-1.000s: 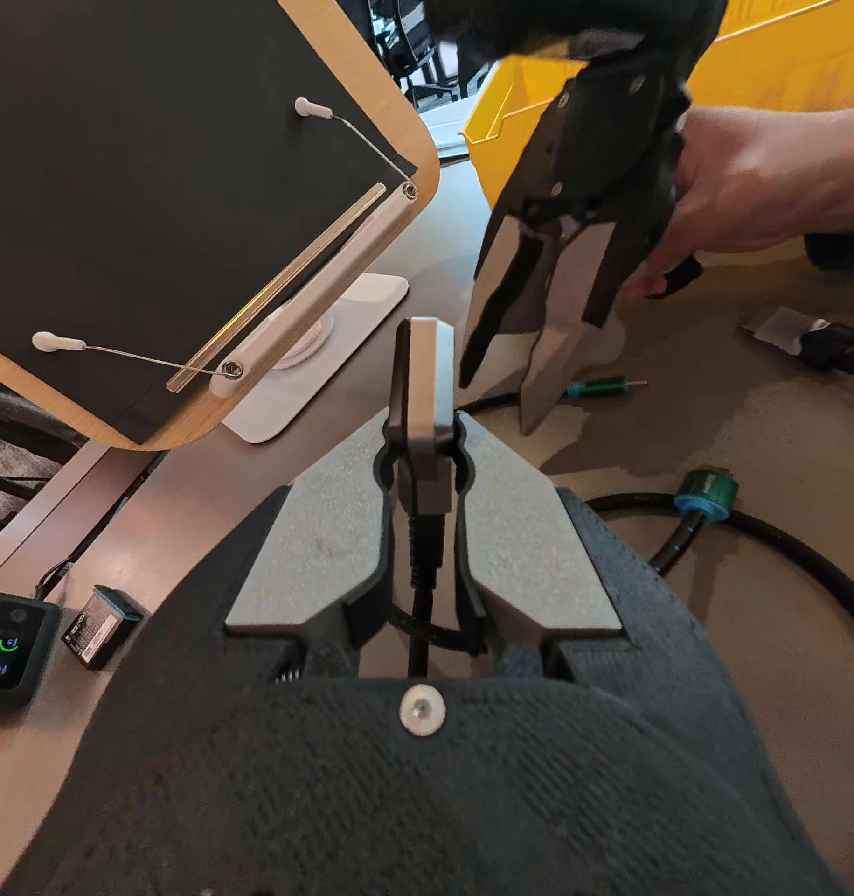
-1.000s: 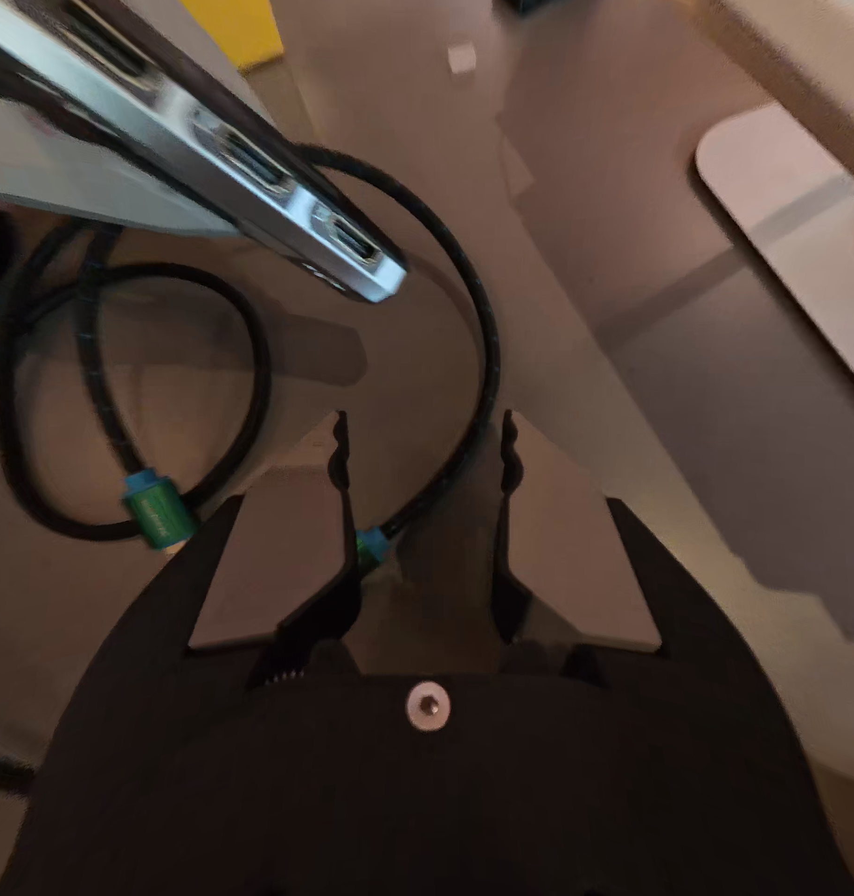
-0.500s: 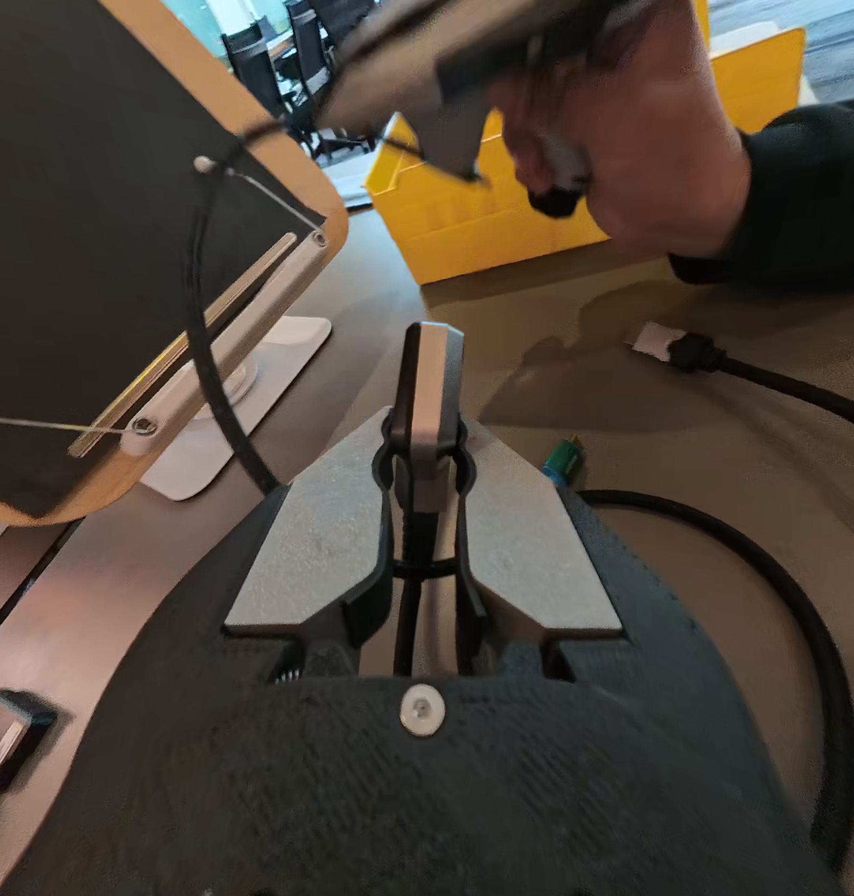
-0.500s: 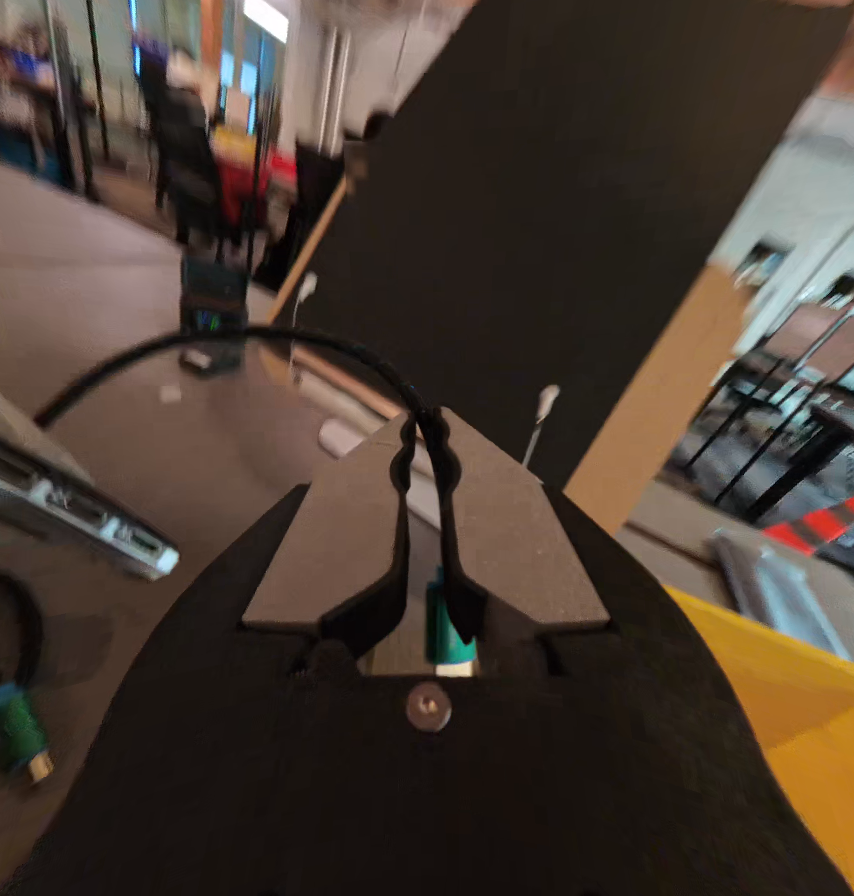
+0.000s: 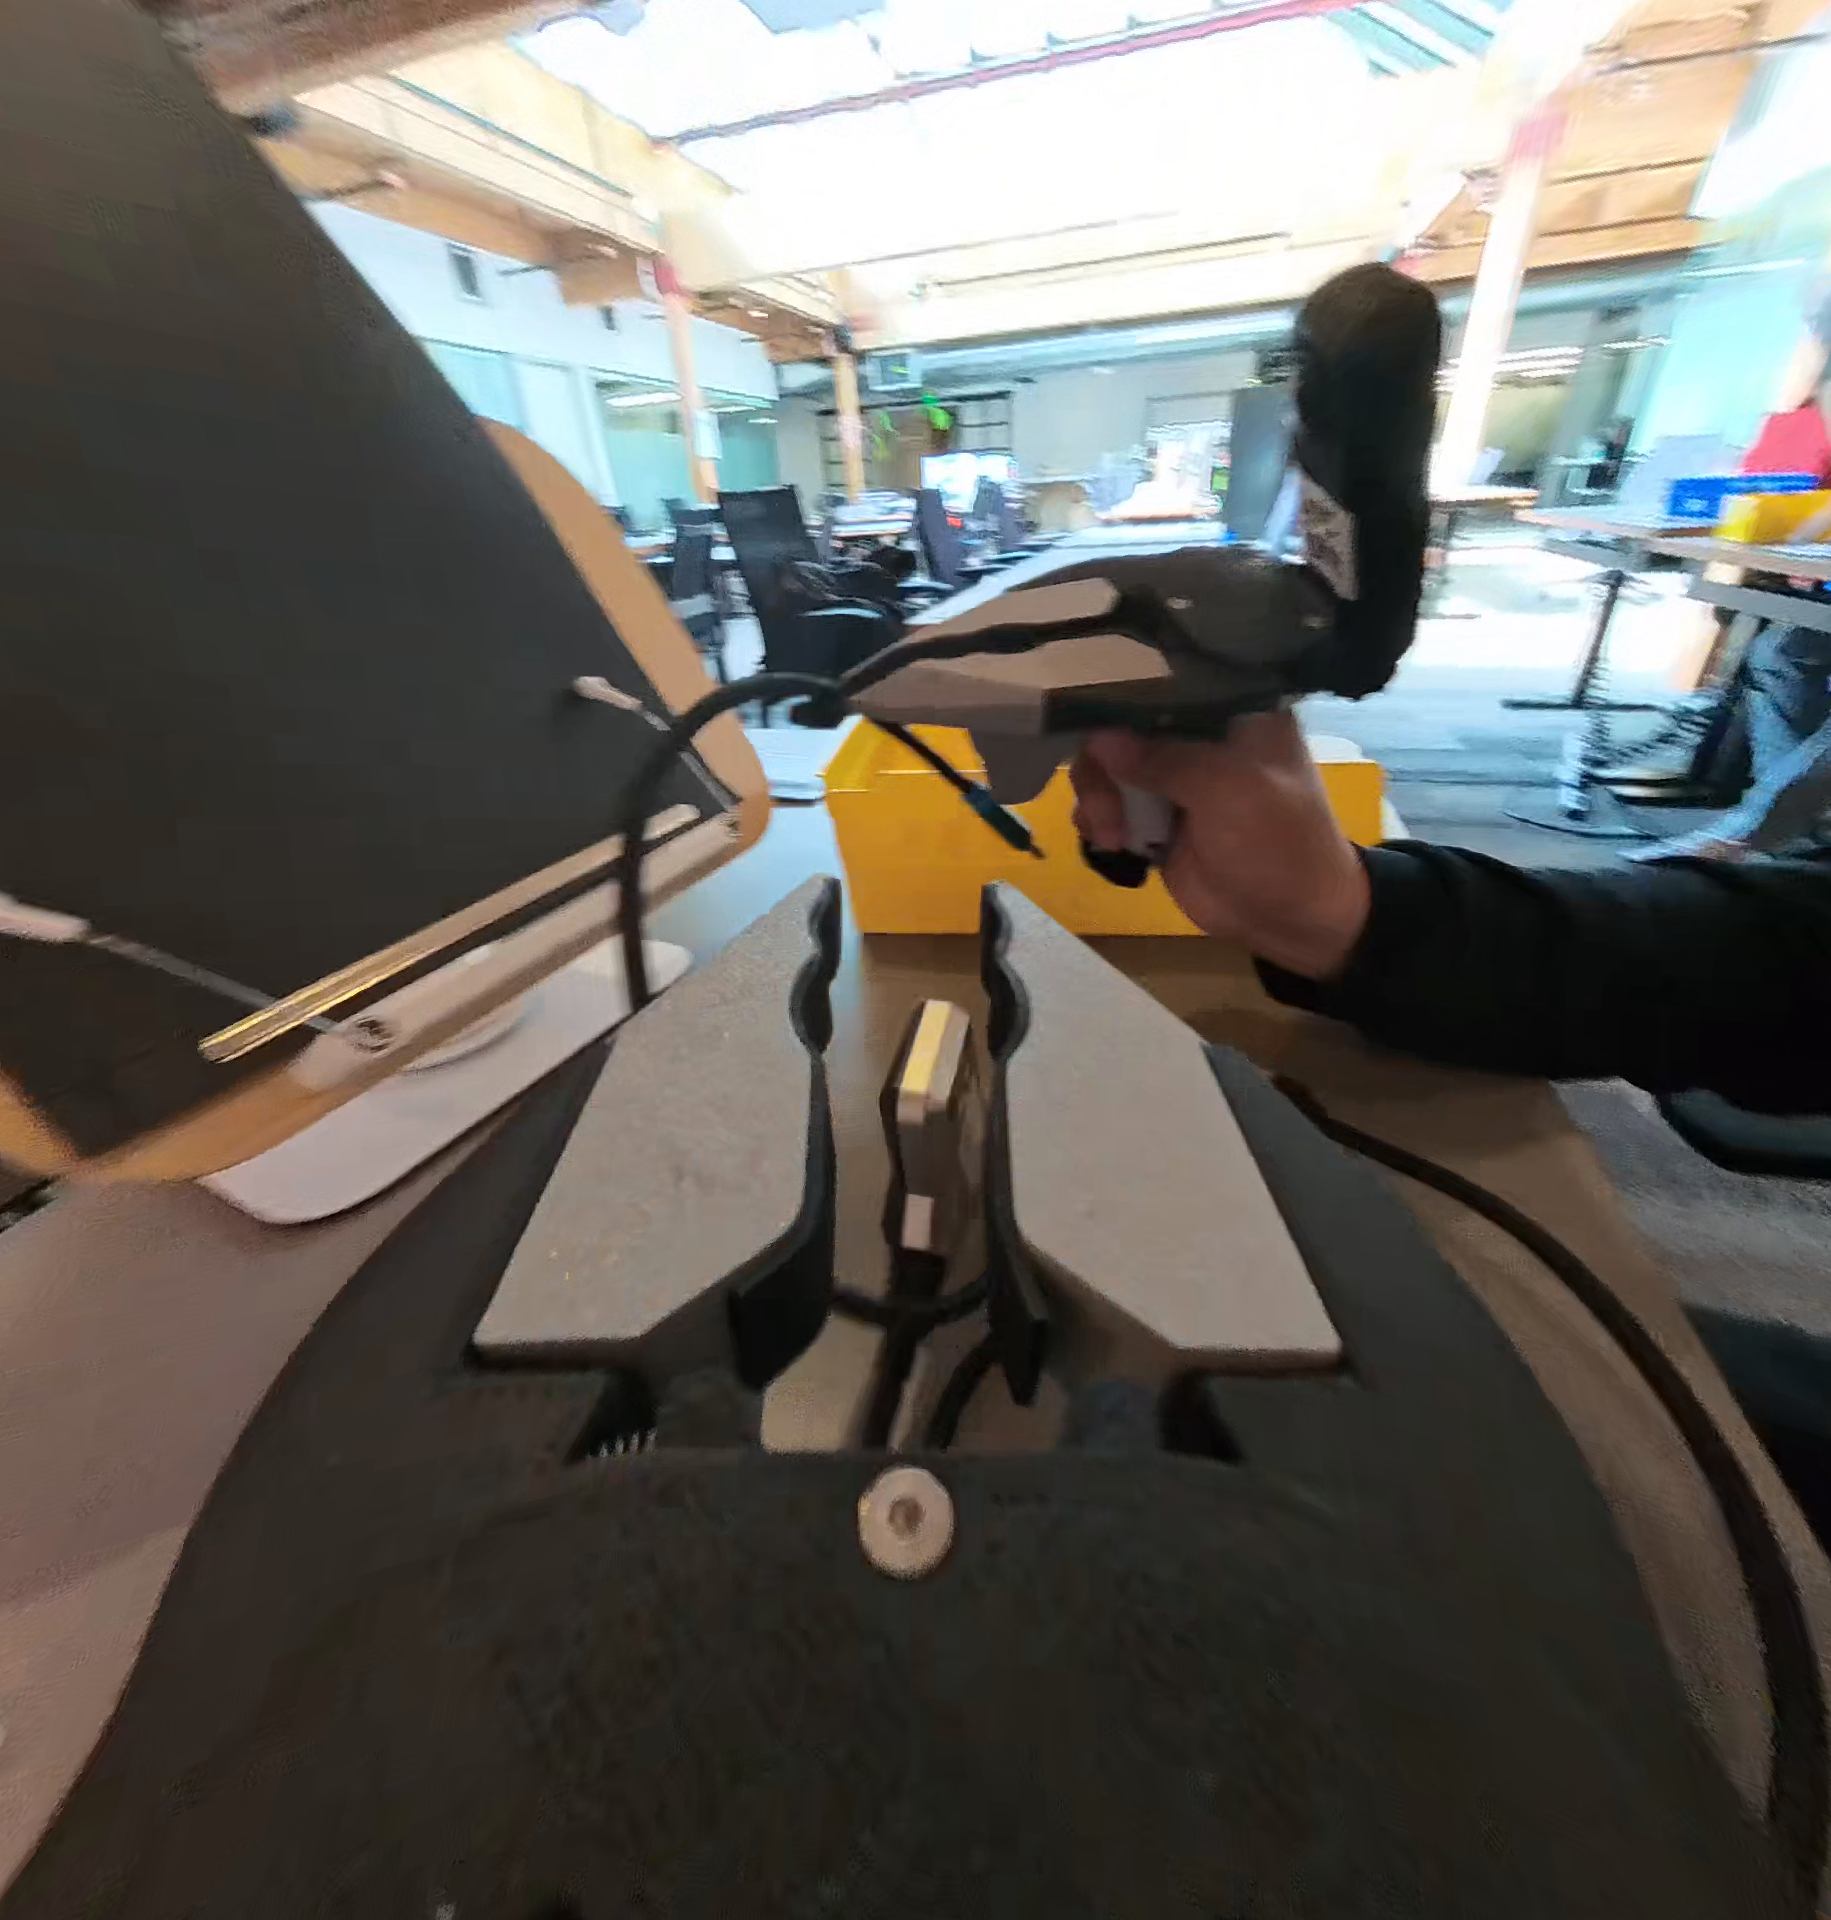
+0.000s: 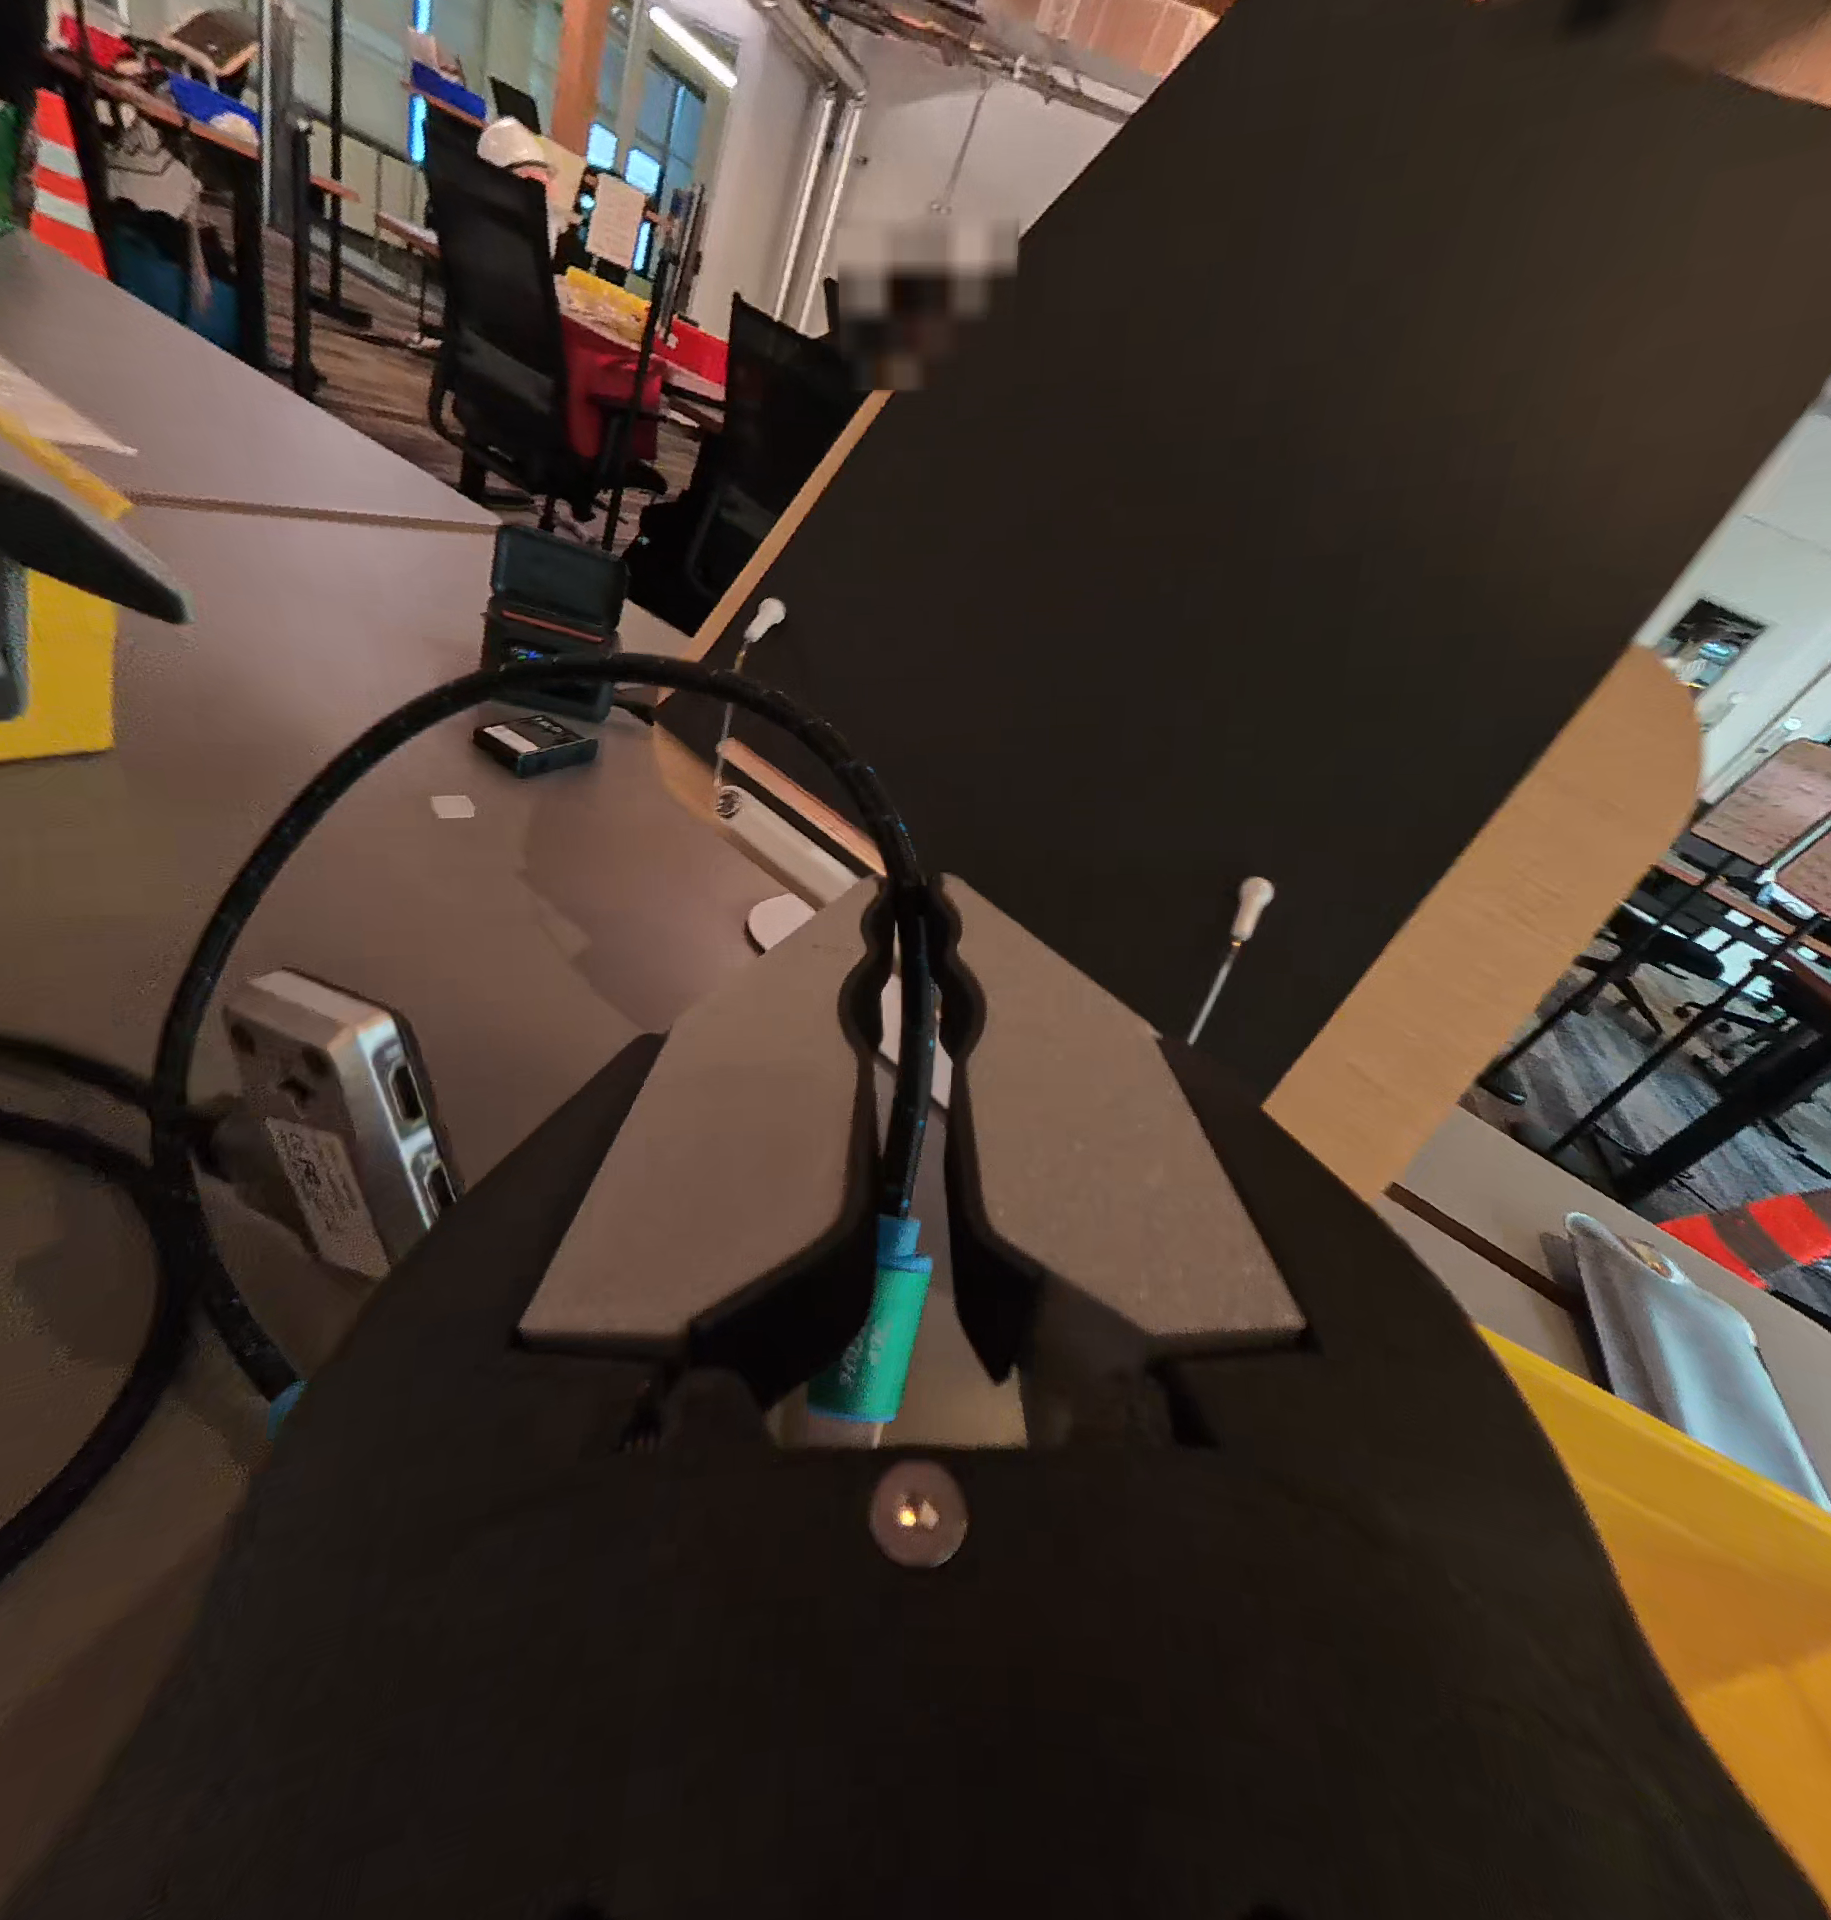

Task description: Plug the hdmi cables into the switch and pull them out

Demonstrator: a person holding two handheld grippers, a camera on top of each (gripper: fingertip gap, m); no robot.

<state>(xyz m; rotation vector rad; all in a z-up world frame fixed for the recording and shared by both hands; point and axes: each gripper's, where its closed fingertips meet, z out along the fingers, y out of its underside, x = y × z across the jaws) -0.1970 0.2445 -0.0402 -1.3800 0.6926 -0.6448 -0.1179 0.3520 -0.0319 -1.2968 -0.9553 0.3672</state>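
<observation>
My left gripper [image 5: 906,914] is open, and the silver switch [image 5: 930,1122] stands on edge below the gap between its fingers, leaning towards the right finger. In the right wrist view the switch [image 6: 339,1101] rests on the table at the left, ports facing me, with a cable in its far end. My right gripper [image 6: 911,896] is shut on a black braided hdmi cable [image 6: 371,769], just behind its green plug [image 6: 875,1340]. The plug points back towards the camera. In the left wrist view the right gripper [image 5: 859,698] is held high by a hand, and the plug [image 5: 999,821] dangles under it.
A black board with a wooden rim [image 5: 267,623] on a white base [image 5: 391,1132] stands at the left, close ahead in the right wrist view [image 6: 1306,520]. A yellow bin [image 5: 921,852] sits behind. Another black cable [image 5: 1513,1226] loops on the table. Small black devices [image 6: 552,613] lie farther back. My right fingertips sit around 15 cm from my left ones.
My left gripper has opened, let go of the switch and tilted upward. My right gripper has shut on the cable beside the green plug and lifted it high off the table.
</observation>
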